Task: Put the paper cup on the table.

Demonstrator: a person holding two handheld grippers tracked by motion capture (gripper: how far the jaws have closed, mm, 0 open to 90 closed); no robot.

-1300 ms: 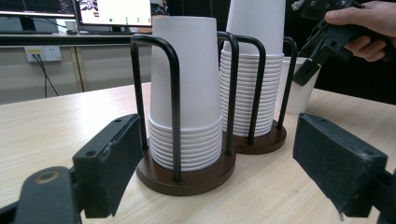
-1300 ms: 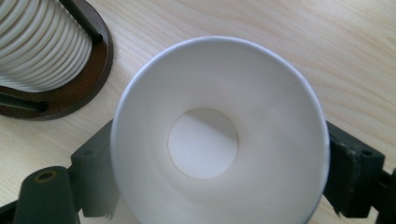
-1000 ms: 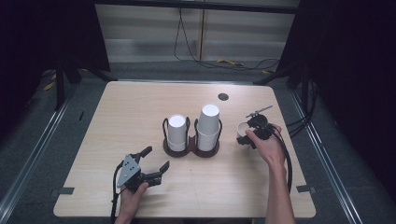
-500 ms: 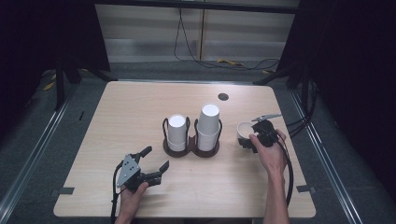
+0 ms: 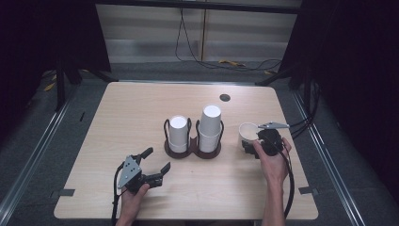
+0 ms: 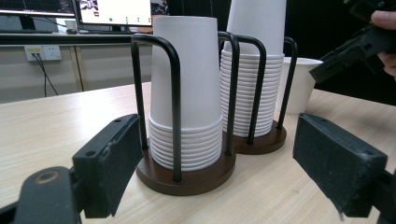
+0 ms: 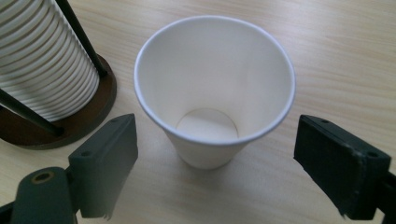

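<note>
Ahead of the left gripper, whose jaws are spread wide and hold nothing, stands the two-ring cup holder with its inverted paper cup stacks, probably so it can steady the base. Further right, the right gripper has its jaws spread around the single upright paper cup, not touching it, seemingly just released on the table.

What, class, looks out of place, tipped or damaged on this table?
Nothing stands out. The single paper cup stands upright, mouth up and empty, on the table between the open jaws of the right claw. The two cup stacks sit straight in their wire holder, undamaged.
</note>
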